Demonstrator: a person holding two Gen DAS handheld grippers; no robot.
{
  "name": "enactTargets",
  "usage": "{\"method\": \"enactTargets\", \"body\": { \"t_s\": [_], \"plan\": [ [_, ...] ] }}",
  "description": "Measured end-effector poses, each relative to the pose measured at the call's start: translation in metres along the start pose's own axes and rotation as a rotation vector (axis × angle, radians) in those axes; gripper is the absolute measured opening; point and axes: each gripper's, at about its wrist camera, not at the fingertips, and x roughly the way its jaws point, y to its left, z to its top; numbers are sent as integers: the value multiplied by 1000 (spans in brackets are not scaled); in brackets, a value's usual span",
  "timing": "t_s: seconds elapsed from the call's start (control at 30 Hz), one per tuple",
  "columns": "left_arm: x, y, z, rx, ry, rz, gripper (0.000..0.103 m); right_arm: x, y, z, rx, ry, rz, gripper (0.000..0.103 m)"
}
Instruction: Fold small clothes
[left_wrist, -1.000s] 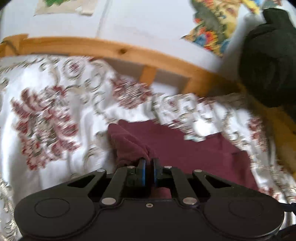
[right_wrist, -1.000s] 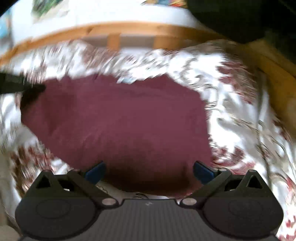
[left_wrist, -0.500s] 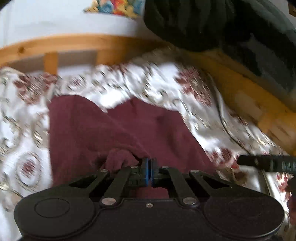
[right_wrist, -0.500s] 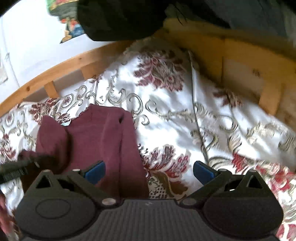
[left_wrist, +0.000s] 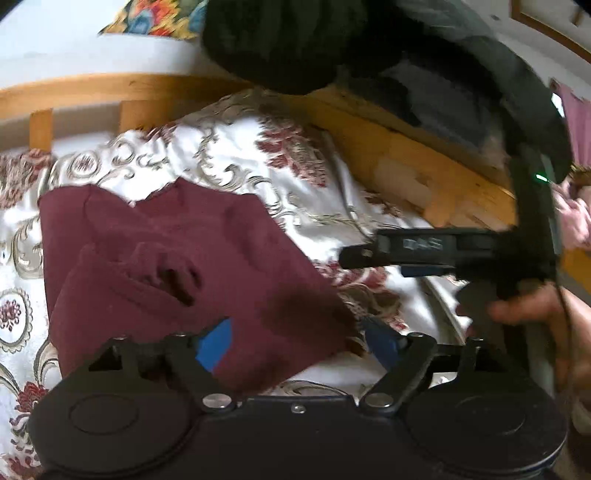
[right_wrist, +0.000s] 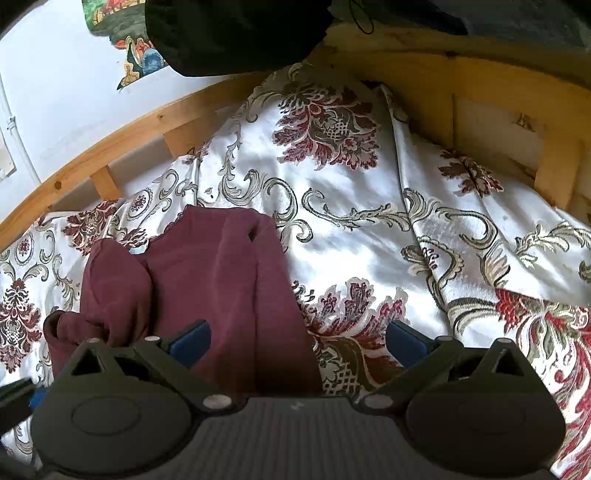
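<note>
One bed cover (right_wrist: 332, 229), white satin with dark red flowers and grey-gold scrolls, fills most of both views, and a pale wooden bed frame (right_wrist: 122, 144) runs along its far edge and right side. A heap of black cloth (right_wrist: 229, 33) hangs over the frame at the top, against a white wall (right_wrist: 55, 92) with a bright picture on it.

On the cover lies the maroon garment (right_wrist: 207, 280), partly folded, one layer turned over itself and bunched at its left end. In the right wrist view it sits in the lower left, its near edge running under the gripper body. In the left wrist view it reaches from the middle left down to the gripper's base.

The left gripper (left_wrist: 299, 341) hangs low over the garment's near right corner. Its jaws are opening, already set wide, and the maroon cloth lies in the gap between the blue pads (left_wrist: 216, 341) without being pinched.

The right gripper (right_wrist: 297, 341) also stands wide apart, gripping nothing. Its left pad is over the garment's right edge, its right pad over bare cover. In the left wrist view it shows from the side at right, just beside the garment's right edge, with a hand (left_wrist: 532, 306) around its handle.
</note>
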Motion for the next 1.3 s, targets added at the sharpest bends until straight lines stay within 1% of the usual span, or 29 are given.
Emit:
{"method": "enactTargets", "body": {
  "t_s": [0.07,0.13,0.17,0.23,0.27,0.33,0.4,0.47,0.53,0.6,0.67,0.73,0.77,0.83,0.87,0.9,1.0,1.07,1.1,1.13,1.17,1.2,1.23,1.27,1.3],
  "plan": [
    [-11,-4,-2,20,-32,24,94,1,0,-2,2,4,8,103],
    [-22,-1,-1,14,-78,72,99,1,1,-3,7,5,18,103],
    [-28,1,1,0,-97,103,101,1,1,-4,17,-4,23,103],
    [-38,11,4,-54,-124,168,102,-1,4,-6,54,-39,43,103],
    [-39,17,7,-82,-128,196,102,-2,6,-8,72,-55,70,103],
    [-41,29,11,-135,-129,251,102,-1,12,-10,100,-79,155,103],
    [-38,40,11,-157,-134,291,102,3,20,-12,104,-90,245,103],
    [-31,47,8,-132,-124,322,102,9,29,-11,86,-103,319,103],
    [-23,49,7,-92,-101,345,102,14,40,-9,40,-124,354,103],
    [-15,53,6,-61,-69,370,102,22,52,-5,-34,-130,392,103],
    [-7,56,4,-40,-39,380,102,36,61,2,-98,-113,441,103],
    [0,59,-1,-23,-7,385,102,52,68,6,-123,-85,494,103],
    [3,61,-3,-13,9,392,102,63,71,8,-119,-52,523,103],
    [10,60,-5,13,46,427,102,88,75,11,-77,37,560,103],
    [13,59,-5,25,60,443,102,94,76,11,-46,55,569,103],
    [15,57,-6,43,72,451,102,103,75,12,0,72,579,103],
    [18,52,-9,115,84,442,100,119,73,18,113,107,618,103],
    [20,49,-10,146,90,448,92,125,76,22,140,109,625,100],
    [21,48,-10,154,94,451,90,127,78,23,144,112,628,94],
    [22,48,-10,156,96,451,83,129,80,24,141,119,620,86],
    [22,49,-10,151,96,449,74,131,81,24,133,124,606,82],
    [22,50,-10,140,93,456,69,131,83,23,113,125,585,72],
    [21,51,-10,130,86,467,58,132,86,22,86,128,561,53],
    [20,52,-10,123,79,475,47,131,87,20,67,129,553,41],
    [19,53,-9,120,74,478,42,130,89,19,55,128,553,29]
  ]
}}
